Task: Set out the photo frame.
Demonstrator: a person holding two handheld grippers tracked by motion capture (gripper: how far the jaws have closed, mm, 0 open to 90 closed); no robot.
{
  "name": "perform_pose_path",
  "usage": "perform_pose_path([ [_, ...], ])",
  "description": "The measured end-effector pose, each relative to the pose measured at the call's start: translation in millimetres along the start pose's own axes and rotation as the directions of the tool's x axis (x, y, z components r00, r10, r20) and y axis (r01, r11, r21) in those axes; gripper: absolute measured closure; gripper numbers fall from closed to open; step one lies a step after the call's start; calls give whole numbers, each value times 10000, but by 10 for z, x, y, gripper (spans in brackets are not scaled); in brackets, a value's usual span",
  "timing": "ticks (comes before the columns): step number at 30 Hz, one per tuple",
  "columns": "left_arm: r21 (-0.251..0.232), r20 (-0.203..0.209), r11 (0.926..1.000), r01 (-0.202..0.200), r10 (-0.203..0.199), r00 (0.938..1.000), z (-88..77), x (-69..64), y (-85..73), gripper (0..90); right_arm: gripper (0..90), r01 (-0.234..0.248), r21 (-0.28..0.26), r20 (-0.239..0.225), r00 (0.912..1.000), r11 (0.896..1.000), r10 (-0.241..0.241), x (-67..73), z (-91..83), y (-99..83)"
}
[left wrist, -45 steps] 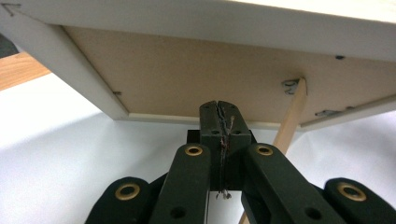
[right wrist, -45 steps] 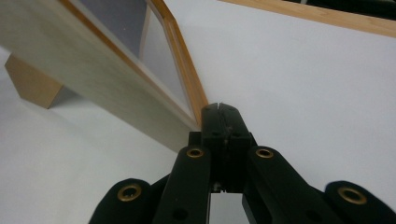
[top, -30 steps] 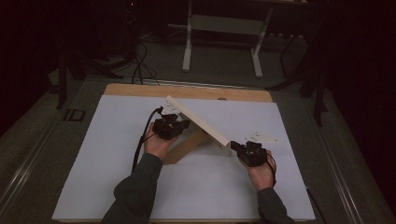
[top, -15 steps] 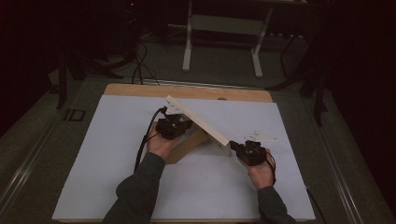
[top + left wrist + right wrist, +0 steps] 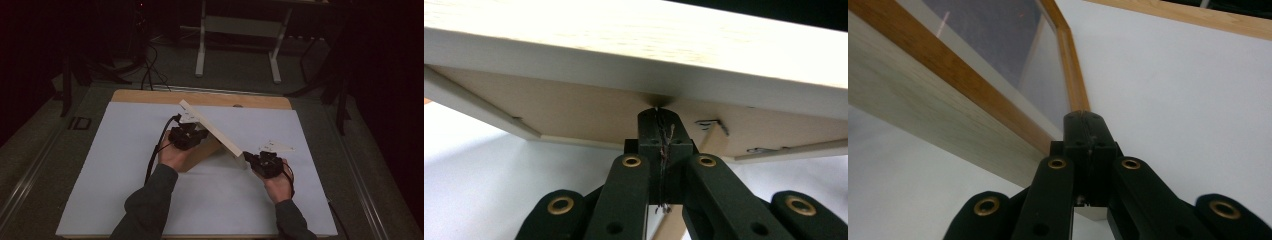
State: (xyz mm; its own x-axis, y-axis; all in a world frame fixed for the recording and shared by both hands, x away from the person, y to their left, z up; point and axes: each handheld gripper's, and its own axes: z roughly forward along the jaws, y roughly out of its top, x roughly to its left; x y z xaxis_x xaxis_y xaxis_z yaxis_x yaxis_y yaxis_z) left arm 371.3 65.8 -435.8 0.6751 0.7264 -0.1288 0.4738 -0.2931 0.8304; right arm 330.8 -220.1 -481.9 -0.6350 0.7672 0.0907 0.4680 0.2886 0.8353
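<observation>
Both tongs are clenched with nothing between them: the left gripper [image 5: 192,135] props the tilted picture frame [image 5: 212,132] from beneath, while the right gripper [image 5: 250,157] meets its near-right corner; its long edge runs far-left to near-right.

wooden table [image 5: 150,96] under a white sheet [image 5: 115,165]; a tilted picture frame [image 5: 212,131] rests on it

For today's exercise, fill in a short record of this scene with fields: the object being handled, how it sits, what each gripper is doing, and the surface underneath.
Object: wooden picture frame, glass pane on one side, brown backing on the other
Pose: tilted up on one edge, not lying flat
Left gripper: fingers shut, tips against the backing under the raised frame
Right gripper: fingers shut, tips at the frame's lower end
Surface: white sheet over a wooden table
</observation>
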Motion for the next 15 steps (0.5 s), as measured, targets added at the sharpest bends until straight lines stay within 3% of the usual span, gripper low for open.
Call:
perform_pose_path([
  [15,18,218,9993,-368,368,9991,-53,-93,23,900,900,226,-3,-225,9995,9997,-227,102,-13,8],
])
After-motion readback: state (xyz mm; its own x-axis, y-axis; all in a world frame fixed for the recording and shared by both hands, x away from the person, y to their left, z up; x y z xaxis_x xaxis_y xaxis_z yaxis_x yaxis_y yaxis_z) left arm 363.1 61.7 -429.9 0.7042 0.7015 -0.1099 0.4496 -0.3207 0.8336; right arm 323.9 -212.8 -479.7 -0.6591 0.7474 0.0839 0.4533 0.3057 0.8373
